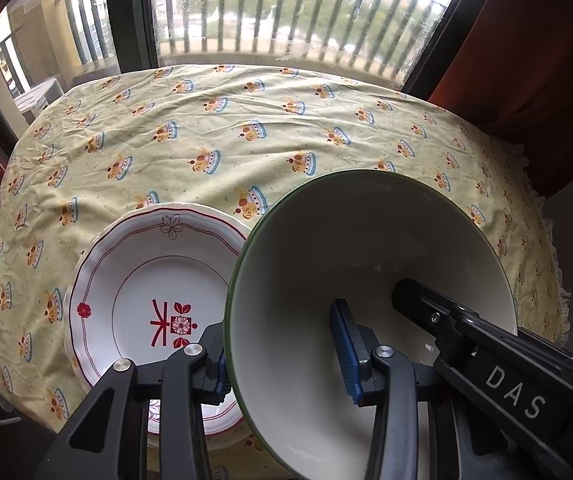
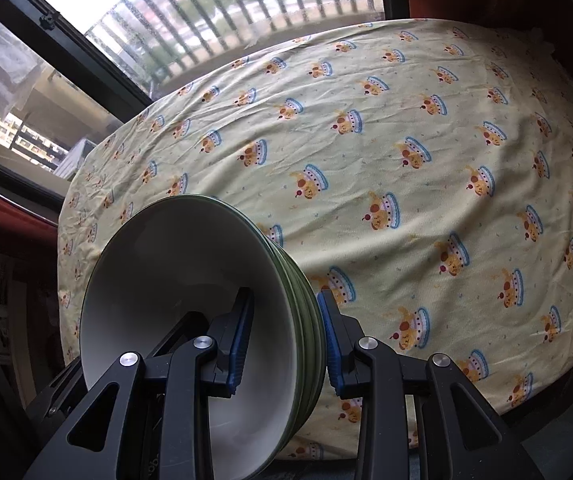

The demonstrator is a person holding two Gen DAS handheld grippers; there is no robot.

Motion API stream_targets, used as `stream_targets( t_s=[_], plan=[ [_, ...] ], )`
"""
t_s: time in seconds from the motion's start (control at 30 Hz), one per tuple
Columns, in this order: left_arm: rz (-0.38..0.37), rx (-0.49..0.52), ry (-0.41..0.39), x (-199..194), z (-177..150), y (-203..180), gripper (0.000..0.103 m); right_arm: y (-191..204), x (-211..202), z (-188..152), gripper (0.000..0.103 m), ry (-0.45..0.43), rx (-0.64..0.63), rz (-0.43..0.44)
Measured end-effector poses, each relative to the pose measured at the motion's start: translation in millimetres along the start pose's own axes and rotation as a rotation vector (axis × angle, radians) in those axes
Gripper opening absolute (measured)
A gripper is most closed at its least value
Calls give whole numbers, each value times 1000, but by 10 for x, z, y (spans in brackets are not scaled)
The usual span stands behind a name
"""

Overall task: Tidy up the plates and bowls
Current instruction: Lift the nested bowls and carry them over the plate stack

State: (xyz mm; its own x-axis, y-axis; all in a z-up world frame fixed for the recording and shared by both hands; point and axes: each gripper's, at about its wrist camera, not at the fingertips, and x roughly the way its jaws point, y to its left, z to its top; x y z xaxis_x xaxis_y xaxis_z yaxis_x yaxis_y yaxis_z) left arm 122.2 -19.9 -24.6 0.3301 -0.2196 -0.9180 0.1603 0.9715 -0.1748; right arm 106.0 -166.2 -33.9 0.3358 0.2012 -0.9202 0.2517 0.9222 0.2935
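A stack of white bowls with green rims [image 2: 190, 304] is held between both grippers, tilted, above the table's near edge. My right gripper [image 2: 284, 344] is shut on the stack's right wall, one finger inside the top bowl, one outside. My left gripper [image 1: 286, 354] straddles the left rim of the same bowl [image 1: 366, 264], its right finger apart from the wall; the other gripper's finger [image 1: 438, 312] shows inside the bowl. A stack of white plates with red trim and a red character [image 1: 154, 292] lies on the table left of the bowl.
The round table wears a yellow cloth with a cake print [image 1: 246, 128], also in the right wrist view [image 2: 406, 140]. A window with a balcony railing [image 1: 286, 12] stands behind it. Red curtains [image 1: 526, 40] hang at the right.
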Motion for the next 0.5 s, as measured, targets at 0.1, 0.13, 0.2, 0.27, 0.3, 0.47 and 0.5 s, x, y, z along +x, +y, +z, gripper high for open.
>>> stream_targets(
  t_s=[0.1, 0.13, 0.2, 0.27, 0.3, 0.47, 0.5],
  plan=[
    [-15, 1, 1, -39, 15, 179, 41, 205, 10, -45, 36, -6, 3, -18],
    [-18, -1, 1, -49, 19, 243, 41, 266, 20, -56, 36, -5, 1, -22],
    [-23, -5, 4, -62, 26, 376, 41, 401, 50, -79, 36, -3, -3, -29],
    [-28, -8, 7, -68, 27, 502, 41, 530, 86, -114, 36, -1, -6, -34],
    [-29, -9, 9, -70, 24, 564, 41, 590, 109, -127, 36, 1, -7, -37],
    [-29, -9, 24, -52, 7, 840, 41, 849, 243, -187, 36, 15, -7, -43],
    [-28, -9, 30, -45, 1, 883, 41, 888, 270, -198, 36, 20, -6, -45]
  ],
)
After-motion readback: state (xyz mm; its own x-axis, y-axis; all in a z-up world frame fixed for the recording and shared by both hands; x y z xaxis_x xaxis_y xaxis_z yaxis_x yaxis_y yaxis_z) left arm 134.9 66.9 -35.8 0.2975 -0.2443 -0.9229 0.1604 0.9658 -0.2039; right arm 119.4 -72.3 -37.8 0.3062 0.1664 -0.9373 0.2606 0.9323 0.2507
